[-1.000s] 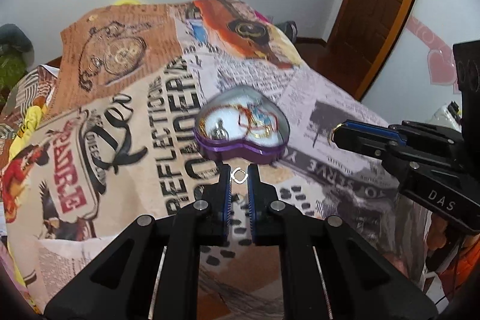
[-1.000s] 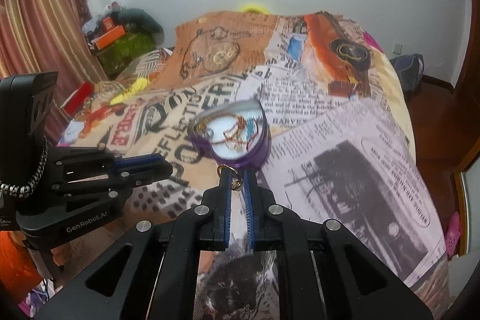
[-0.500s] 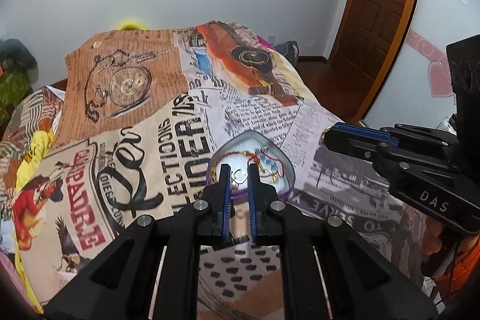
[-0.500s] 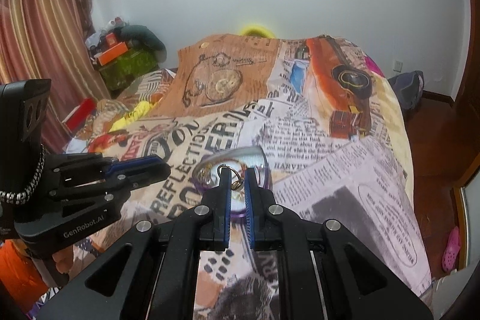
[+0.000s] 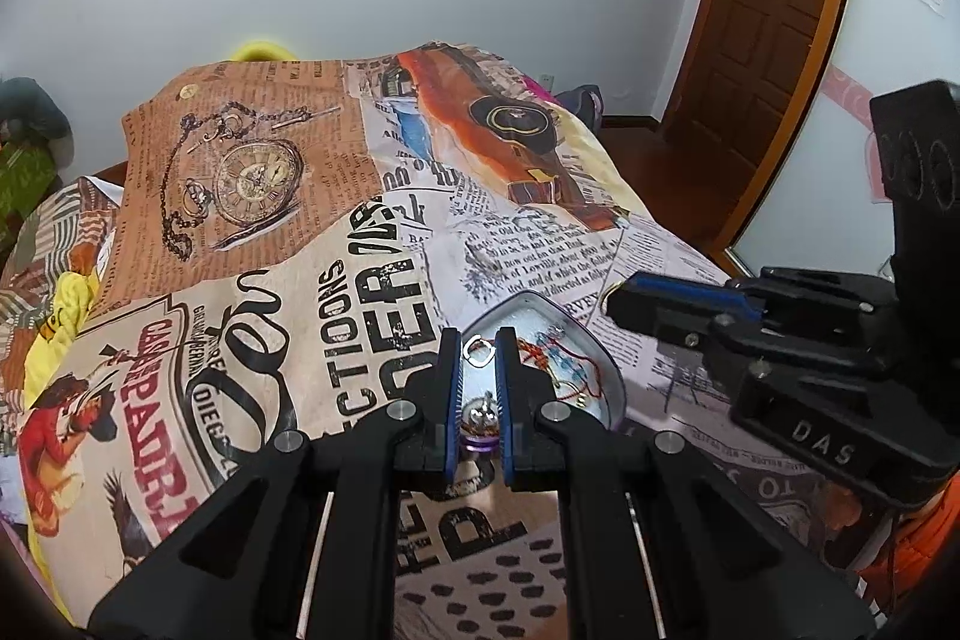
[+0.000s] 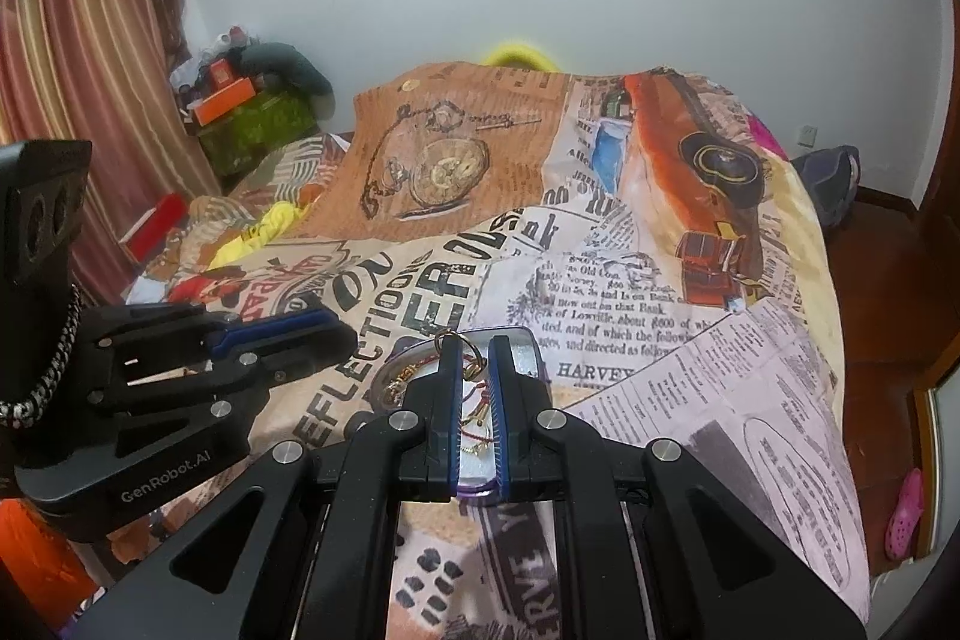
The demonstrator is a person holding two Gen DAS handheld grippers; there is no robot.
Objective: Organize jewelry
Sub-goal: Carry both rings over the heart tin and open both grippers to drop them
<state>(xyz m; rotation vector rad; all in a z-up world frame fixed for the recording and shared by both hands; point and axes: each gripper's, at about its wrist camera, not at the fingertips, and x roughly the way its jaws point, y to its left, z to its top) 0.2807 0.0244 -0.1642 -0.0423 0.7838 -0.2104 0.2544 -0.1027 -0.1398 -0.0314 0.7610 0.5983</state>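
Over the heart-shaped tin (image 5: 603, 388), both hand-held grippers, left (image 5: 478, 347) pinching a silver ring (image 5: 480, 346) and right (image 6: 471, 365) a gold ring (image 6: 474, 370), now hover after moving in, ready to drop them.

a bed (image 5: 336, 244) carries everything, covered by a printed bedspread (image 6: 690, 370) patterned with newspaper text, a brown pocket-watch panel and an orange vintage car. directly on the spread, near its front edge, lies an open heart-shaped purple tin with a pale lining (image 5: 600, 370) (image 6: 531, 346), holding a tangle of red cord and gold-coloured jewellery. at the spread's left side rests crumpled yellow fabric (image 5: 69, 298) (image 6: 270, 226).
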